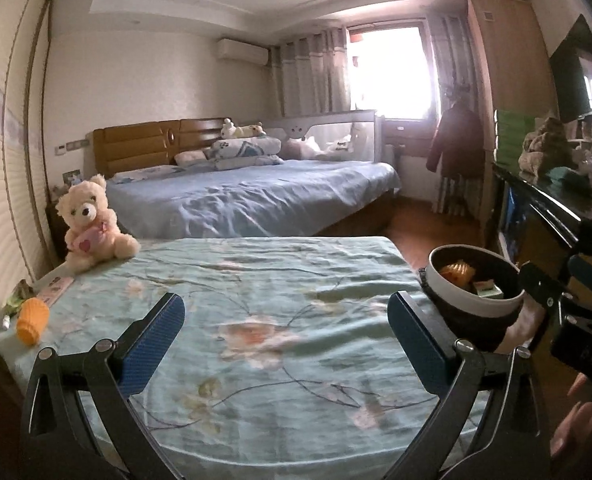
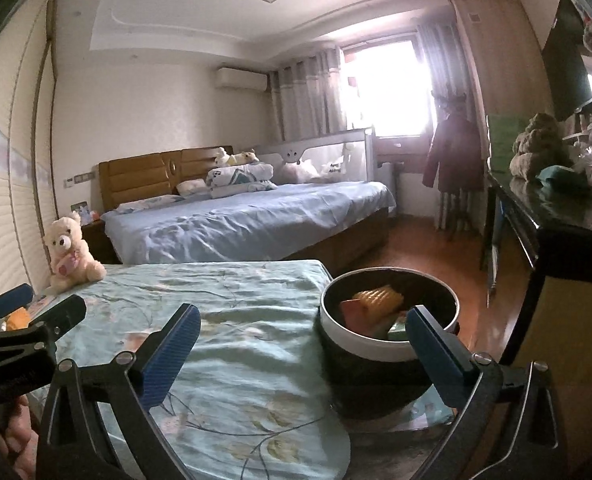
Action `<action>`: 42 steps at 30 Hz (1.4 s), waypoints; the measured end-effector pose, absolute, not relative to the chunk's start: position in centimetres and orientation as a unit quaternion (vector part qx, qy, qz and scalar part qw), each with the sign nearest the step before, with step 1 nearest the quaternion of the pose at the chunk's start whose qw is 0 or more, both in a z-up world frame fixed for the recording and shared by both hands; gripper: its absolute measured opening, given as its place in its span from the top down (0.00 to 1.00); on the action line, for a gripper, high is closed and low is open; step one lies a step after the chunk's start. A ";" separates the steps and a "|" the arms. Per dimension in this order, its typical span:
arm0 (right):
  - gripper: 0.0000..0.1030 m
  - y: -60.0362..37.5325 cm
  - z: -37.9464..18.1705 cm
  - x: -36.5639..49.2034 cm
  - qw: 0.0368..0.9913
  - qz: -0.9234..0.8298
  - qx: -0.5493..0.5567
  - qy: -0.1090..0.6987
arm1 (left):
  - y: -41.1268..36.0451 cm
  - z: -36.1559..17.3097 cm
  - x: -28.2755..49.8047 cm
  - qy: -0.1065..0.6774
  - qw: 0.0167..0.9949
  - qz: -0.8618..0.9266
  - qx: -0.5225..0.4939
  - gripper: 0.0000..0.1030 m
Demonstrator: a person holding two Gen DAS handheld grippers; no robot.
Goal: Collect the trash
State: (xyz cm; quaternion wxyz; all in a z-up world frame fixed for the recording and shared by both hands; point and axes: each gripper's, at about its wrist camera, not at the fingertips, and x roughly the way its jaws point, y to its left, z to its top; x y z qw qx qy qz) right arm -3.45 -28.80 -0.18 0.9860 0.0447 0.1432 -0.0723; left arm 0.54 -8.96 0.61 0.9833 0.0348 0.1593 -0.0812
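Observation:
A round trash bin point(image 2: 379, 344) with a white rim and black body stands at the right edge of the floral-covered bed point(image 1: 256, 300); it also shows in the left wrist view point(image 1: 471, 292). It holds an orange wrapper point(image 2: 375, 298) and other scraps. An orange ribbed cup point(image 1: 32, 320) and small litter point(image 1: 18, 300) lie at the bed's left edge. My left gripper point(image 1: 286, 340) is open and empty above the bedspread. My right gripper point(image 2: 303, 356) is open and empty, its right finger point(image 2: 435, 352) over the bin's near rim.
A cream teddy bear point(image 1: 92, 224) sits at the bed's far left corner. A second bed point(image 1: 256, 196) with blue sheets lies beyond. A dark dresser point(image 2: 555, 224) with clutter stands on the right. Wooden floor point(image 2: 415, 240) runs between them.

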 end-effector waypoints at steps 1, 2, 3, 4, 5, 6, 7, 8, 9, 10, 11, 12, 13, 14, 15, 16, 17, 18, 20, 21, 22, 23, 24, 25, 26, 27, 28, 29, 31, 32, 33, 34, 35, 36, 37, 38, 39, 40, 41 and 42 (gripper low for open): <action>0.00 -28.7 -0.1 -3.5 0.986 -0.073 0.044 0.141 | -8.9 0.5 0.6 0.162 0.983 -0.081 0.036 0.00; 0.00 -28.7 0.0 -3.5 0.987 -0.073 0.044 0.139 | -8.9 0.5 0.5 0.162 0.983 -0.081 0.036 0.00; 0.00 -28.5 0.1 -3.4 0.987 -0.072 0.044 0.138 | -8.8 0.5 0.5 0.163 0.983 -0.080 0.036 0.00; 0.00 -28.5 0.1 -3.5 0.987 -0.071 0.044 0.137 | -8.8 0.5 0.5 0.163 0.983 -0.079 0.035 0.00; 0.00 -28.4 0.1 -3.5 0.987 -0.070 0.043 0.137 | -8.8 0.5 0.5 0.162 0.983 -0.078 0.035 0.00; 0.00 -28.3 0.2 -3.5 0.987 -0.069 0.043 0.137 | -8.7 0.5 0.5 0.161 0.983 -0.076 0.035 0.00; 0.00 -28.3 0.2 -3.5 0.987 -0.068 0.043 0.137 | -8.7 0.5 0.5 0.161 0.983 -0.075 0.034 0.00; 0.00 -28.2 0.2 -3.4 0.987 -0.067 0.042 0.138 | -8.7 0.5 0.4 0.161 0.983 -0.075 0.034 0.00; 0.00 -28.2 0.1 -3.4 0.987 -0.067 0.043 0.139 | -8.7 0.5 0.5 0.162 0.983 -0.075 0.034 0.00; 0.00 -28.2 0.1 -3.4 0.987 -0.066 0.044 0.140 | -8.7 0.5 0.4 0.161 0.983 -0.076 0.035 0.00; 0.00 -28.2 0.1 -3.4 0.987 -0.066 0.044 0.140 | -8.7 0.5 0.4 0.161 0.983 -0.076 0.035 0.00; 0.00 -28.2 0.0 -3.4 0.987 -0.065 0.045 0.141 | -8.7 0.5 0.4 0.162 0.983 -0.076 0.035 0.00; 0.00 -28.3 0.0 -3.4 0.987 -0.065 0.046 0.141 | -8.7 0.5 0.5 0.162 0.983 -0.076 0.035 0.00; 0.00 -28.3 0.0 -3.4 0.987 -0.065 0.046 0.141 | -8.8 0.5 0.5 0.162 0.983 -0.077 0.035 0.00; 0.00 -28.3 0.1 -3.4 0.987 -0.064 0.047 0.141 | -8.8 0.5 0.5 0.162 0.983 -0.077 0.035 0.00; 0.00 -28.3 0.0 -3.4 0.987 -0.064 0.046 0.141 | -8.8 0.5 0.5 0.163 0.983 -0.077 0.035 0.00; 0.00 -28.3 0.0 -3.4 0.987 -0.065 0.046 0.141 | -8.8 0.5 0.5 0.163 0.983 -0.077 0.035 0.00; 0.00 -28.3 0.0 -3.3 0.987 -0.065 0.046 0.142 | -8.8 0.5 0.4 0.164 0.983 -0.078 0.036 0.00; 0.00 -28.3 0.0 -3.4 0.987 -0.064 0.047 0.143 | -9.0 0.5 0.3 0.166 0.982 -0.080 0.036 0.00; 0.00 -28.4 -0.1 -3.3 0.986 -0.064 0.048 0.144 | -9.0 0.4 0.3 0.166 0.982 -0.080 0.036 0.00; 0.00 -28.4 -0.1 -3.3 0.986 -0.064 0.048 0.144 | -9.0 0.4 0.3 0.166 0.982 -0.080 0.035 0.00; 0.00 -28.3 -0.2 -3.3 0.986 -0.064 0.048 0.145 | -9.0 0.5 0.4 0.166 0.982 -0.079 0.035 0.00; 0.00 -28.3 -0.2 -3.4 0.986 -0.064 0.048 0.146 | -9.0 0.4 0.3 0.167 0.982 -0.077 0.035 0.00; 0.00 -28.3 -0.2 -3.4 0.986 -0.064 0.048 0.146 | -9.0 0.4 0.4 0.167 0.982 -0.077 0.035 0.00; 0.00 -28.3 -0.2 -3.4 0.986 -0.063 0.048 0.147 | -9.1 0.4 0.4 0.168 0.982 -0.077 0.035 0.00; 0.00 -28.3 -0.2 -3.4 0.986 -0.063 0.048 0.147 | -9.1 0.3 0.4 0.168 0.982 -0.077 0.034 0.00; 0.00 -28.2 -0.2 -3.4 0.986 -0.063 0.048 0.147 | -9.2 0.3 0.4 0.168 0.982 -0.077 0.034 0.00; 0.00 -28.2 -0.2 -3.4 0.986 -0.063 0.048 0.147 | -9.1 0.4 0.4 0.168 0.982 -0.077 0.035 0.00; 0.00 -28.2 -0.2 -3.4 0.986 -0.063 0.048 0.147 | -9.2 0.3 0.4 0.167 0.982 -0.078 0.036 0.00; 0.00 -28.3 -0.2 -3.4 0.986 -0.063 0.048 0.147 | -9.1 0.3 0.4 0.168 0.982 -0.077 0.035 0.00; 0.00 -28.3 -0.2 -3.4 0.986 -0.064 0.048 0.146 | -9.1 0.3 0.4 0.169 0.982 -0.078 0.035 0.00; 0.00 -28.2 -0.2 -3.4 0.986 -0.063 0.048 0.147 | -9.1 0.3 0.4 0.169 0.982 -0.079 0.035 0.00; 0.00 -28.2 -0.2 -3.4 0.986 -0.063 0.048 0.147 | -9.1 0.2 0.4 0.170 0.982 -0.080 0.035 0.00; 0.00 -28.3 -0.2 -3.4 0.986 -0.063 0.048 0.147 | -9.1 0.2 0.4 0.171 0.981 -0.080 0.035 0.00; 0.00 -28.2 -0.2 -3.4 0.986 -0.063 0.047 0.147 | -9.1 0.2 0.4 0.171 0.981 -0.080 0.035 0.00; 0.00 -28.3 -0.2 -3.4 0.986 -0.063 0.047 0.147 | -9.1 0.2 0.4 0.171 0.981 -0.081 0.035 0.00; 0.00 -28.2 -0.2 -3.4 0.986 -0.063 0.047 0.148 | -9.1 0.1 0.4 0.172 0.981 -0.081 0.035 0.00; 0.00 -28.2 -0.2 -3.4 0.986 -0.063 0.048 0.148 | -9.1 0.1 0.4 0.172 0.981 -0.081 0.035 0.00; 0.00 -28.2 -0.2 -3.5 0.986 -0.063 0.048 0.147 | -9.1 0.2 0.4 0.172 0.981 -0.081 0.034 0.00; 0.00 -28.2 -0.3 -3.5 0.986 -0.063 0.048 0.148 | -9.1 0.1 0.4 0.172 0.981 -0.081 0.034 0.00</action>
